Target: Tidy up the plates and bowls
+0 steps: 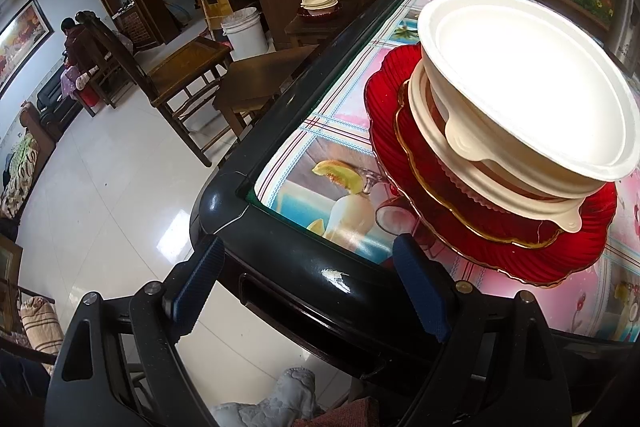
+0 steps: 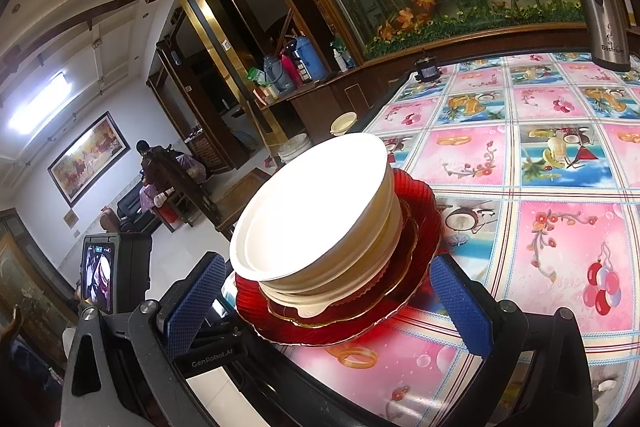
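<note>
The stack of white bowls (image 1: 524, 95) sits on two red plates (image 1: 496, 227) near the corner of the tabletop (image 1: 304, 163), with the smaller gold-rimmed plate lying on the larger one. My left gripper (image 1: 312, 291) hangs just off the tabletop's edge, its fingers (image 1: 196, 287) spread wide and holding nothing. My right gripper (image 2: 328, 303) has its fingers (image 2: 460, 307) open on either side of the plates, not visibly touching them.
</note>
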A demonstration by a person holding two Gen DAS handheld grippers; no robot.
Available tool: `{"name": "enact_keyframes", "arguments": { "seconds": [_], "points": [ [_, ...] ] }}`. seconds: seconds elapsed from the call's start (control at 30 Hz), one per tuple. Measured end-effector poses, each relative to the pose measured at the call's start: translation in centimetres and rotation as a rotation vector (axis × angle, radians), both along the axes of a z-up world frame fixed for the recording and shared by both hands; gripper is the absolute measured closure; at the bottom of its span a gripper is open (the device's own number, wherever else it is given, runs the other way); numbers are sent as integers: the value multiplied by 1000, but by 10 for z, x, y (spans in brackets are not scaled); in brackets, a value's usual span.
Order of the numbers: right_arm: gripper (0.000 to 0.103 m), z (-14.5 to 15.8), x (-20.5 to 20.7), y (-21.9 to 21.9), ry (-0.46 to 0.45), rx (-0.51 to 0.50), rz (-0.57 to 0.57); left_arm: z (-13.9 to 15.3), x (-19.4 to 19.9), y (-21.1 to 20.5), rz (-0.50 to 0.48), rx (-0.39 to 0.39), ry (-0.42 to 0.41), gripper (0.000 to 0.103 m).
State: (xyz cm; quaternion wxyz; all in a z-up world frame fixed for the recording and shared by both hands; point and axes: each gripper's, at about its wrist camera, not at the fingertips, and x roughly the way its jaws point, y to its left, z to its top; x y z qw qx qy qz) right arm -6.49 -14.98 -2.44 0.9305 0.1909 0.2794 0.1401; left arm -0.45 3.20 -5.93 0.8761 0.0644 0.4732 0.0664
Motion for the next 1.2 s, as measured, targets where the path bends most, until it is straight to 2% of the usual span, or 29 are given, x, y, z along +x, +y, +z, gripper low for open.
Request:
{"name": "enact_keyframes", "arguments": {
  "seconds": [1.2],
  "points": [
    [0, -4, -1, 5, 20, 2, 12, -2, -3, -2, -3, -1, 12, 16]
  ]
}}
